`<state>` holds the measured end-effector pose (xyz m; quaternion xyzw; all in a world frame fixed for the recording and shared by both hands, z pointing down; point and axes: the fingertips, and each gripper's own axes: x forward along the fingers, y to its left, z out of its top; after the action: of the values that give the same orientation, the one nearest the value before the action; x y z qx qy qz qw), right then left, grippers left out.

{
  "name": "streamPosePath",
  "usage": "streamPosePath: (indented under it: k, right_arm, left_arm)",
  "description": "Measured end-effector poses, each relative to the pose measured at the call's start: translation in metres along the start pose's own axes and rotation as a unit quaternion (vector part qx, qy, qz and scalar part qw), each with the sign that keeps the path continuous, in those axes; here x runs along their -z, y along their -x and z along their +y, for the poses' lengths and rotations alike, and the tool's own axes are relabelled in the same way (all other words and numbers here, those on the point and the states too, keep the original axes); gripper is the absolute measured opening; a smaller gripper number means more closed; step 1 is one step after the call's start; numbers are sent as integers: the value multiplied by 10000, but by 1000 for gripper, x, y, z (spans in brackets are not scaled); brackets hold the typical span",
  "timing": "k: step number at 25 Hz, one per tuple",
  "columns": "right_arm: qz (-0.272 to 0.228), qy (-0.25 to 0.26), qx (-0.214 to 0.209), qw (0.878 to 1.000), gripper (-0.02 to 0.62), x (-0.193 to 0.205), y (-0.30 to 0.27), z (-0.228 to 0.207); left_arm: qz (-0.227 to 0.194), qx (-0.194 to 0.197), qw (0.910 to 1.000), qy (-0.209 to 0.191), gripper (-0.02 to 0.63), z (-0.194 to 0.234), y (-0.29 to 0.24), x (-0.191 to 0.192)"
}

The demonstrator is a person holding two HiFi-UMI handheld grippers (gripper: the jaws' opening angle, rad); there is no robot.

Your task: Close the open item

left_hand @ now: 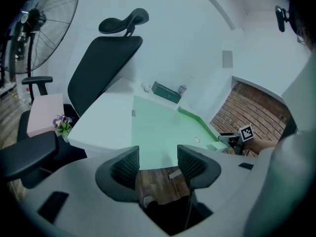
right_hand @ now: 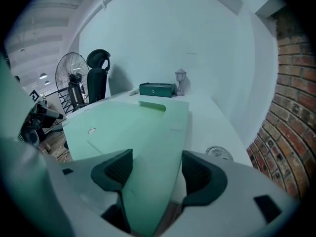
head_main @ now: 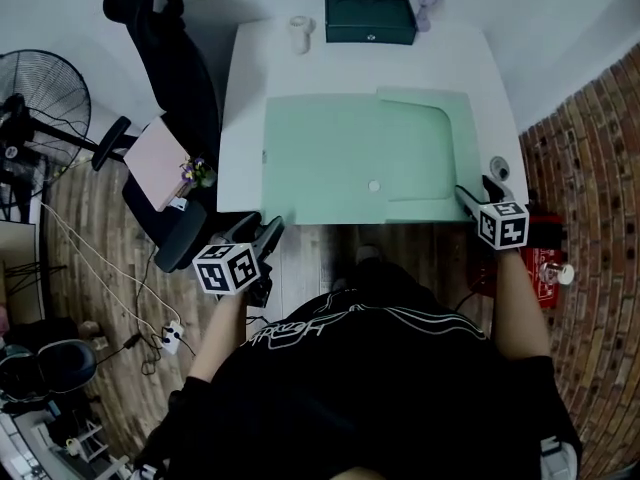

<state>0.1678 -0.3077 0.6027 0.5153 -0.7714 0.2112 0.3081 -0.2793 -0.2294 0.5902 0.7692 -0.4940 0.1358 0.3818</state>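
A pale green folder [head_main: 360,158] lies spread flat on the white table [head_main: 245,118], with a small round snap [head_main: 373,185] near its front edge. It also shows in the left gripper view [left_hand: 163,125] and the right gripper view [right_hand: 133,127]. My right gripper [head_main: 470,200] is open at the folder's near right corner. The green sheet runs between its jaws [right_hand: 157,159]; I cannot tell whether they touch it. My left gripper [head_main: 268,230] is open and empty, just off the table's front left corner, above the wooden floor [left_hand: 158,154].
A shut dark green box [head_main: 369,19], a white cup [head_main: 300,33] and a small lantern [head_main: 429,3] stand at the table's far edge. A round fitting [head_main: 499,168] sits near the right edge. A black office chair [head_main: 160,58], fan [head_main: 40,98] and pink box [head_main: 157,160] stand left; brick wall [head_main: 590,168] right.
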Motion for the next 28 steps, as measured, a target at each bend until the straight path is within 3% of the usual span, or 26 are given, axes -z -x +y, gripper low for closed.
streamPosePath:
  k: [7, 15, 19, 28]
  right_arm:
    - [-39, 7, 91, 10000, 313, 1, 0, 2]
    - [-219, -8, 125, 9997, 310, 5, -1, 2]
    - [-299, -56, 45, 9995, 311, 3, -2, 3]
    - [-344, -508, -375, 9974, 311, 0, 1, 2]
  left_arm:
    - [102, -41, 9993, 350, 244, 29, -5, 18]
    - [242, 234, 9988, 350, 242, 27, -18, 23]
    - [231, 133, 9992, 291, 241, 23, -18, 17]
    - [-171, -31, 9985, 519, 121, 14, 1, -15]
